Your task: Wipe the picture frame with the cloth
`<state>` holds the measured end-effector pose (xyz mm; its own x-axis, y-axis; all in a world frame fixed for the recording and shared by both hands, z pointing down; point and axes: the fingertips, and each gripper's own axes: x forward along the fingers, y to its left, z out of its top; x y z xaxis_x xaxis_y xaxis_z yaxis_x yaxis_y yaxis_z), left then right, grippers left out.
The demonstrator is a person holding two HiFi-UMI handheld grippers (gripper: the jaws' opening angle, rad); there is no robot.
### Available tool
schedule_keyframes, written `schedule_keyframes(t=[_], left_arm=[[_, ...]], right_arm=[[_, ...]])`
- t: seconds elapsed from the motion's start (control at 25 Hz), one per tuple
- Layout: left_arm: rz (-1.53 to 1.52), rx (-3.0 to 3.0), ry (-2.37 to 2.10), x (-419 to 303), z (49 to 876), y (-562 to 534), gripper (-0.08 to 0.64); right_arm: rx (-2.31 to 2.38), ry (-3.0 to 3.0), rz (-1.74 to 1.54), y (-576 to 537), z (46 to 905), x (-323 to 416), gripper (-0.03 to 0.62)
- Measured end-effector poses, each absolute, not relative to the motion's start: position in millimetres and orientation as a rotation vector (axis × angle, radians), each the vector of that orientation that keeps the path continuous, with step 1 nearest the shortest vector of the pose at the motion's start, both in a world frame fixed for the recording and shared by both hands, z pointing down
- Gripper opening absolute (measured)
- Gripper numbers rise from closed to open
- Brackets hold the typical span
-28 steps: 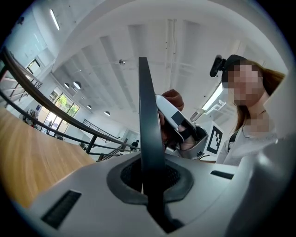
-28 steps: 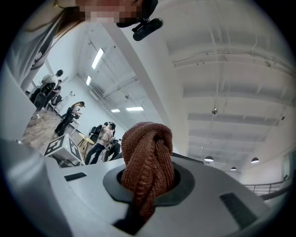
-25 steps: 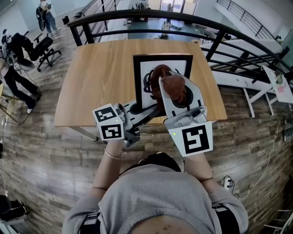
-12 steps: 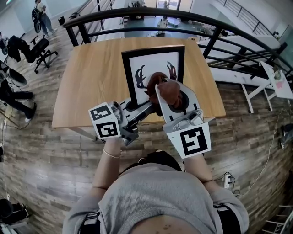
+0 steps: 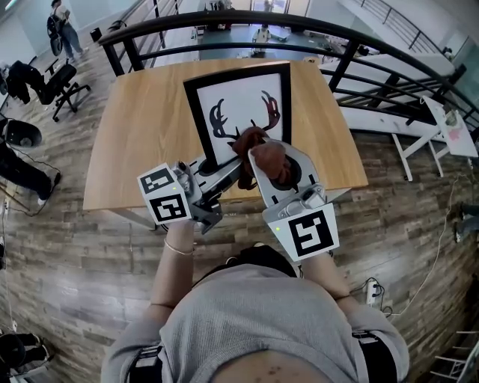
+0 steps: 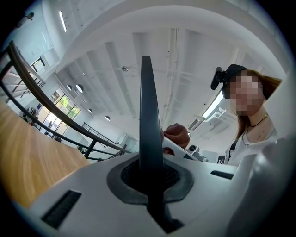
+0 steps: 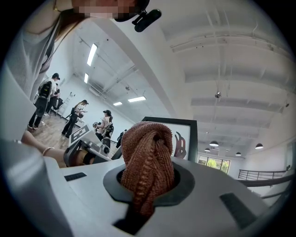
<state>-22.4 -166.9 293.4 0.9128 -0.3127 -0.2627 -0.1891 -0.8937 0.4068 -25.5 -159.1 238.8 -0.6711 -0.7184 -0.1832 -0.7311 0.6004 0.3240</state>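
A black picture frame with a white antler print leans over the wooden table. My left gripper is shut on the frame's lower edge. In the left gripper view that edge stands between the jaws as a thin dark bar. My right gripper is shut on a bunched brown cloth, which lies against the lower part of the print. The right gripper view shows the cloth filling the jaws, with the frame just behind it.
A black railing curves behind the table. An office chair and several people stand on the plank floor at the far left. White desks are beyond the railing on the right.
The right gripper has slid the cloth down the print, so both antlers now show above it. The left gripper keeps its hold on the frame's lower edge.
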Motion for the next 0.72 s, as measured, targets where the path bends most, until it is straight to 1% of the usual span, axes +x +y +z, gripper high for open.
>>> schedule_keyframes(t=[0.72], left_arm=[[-0.526,2.677,-0.410,-20.2,291.3,-168.7,0.017]], right_arm=[[-1.234,2.880,0.532,-146.5,274.4,-11.9,0.046]])
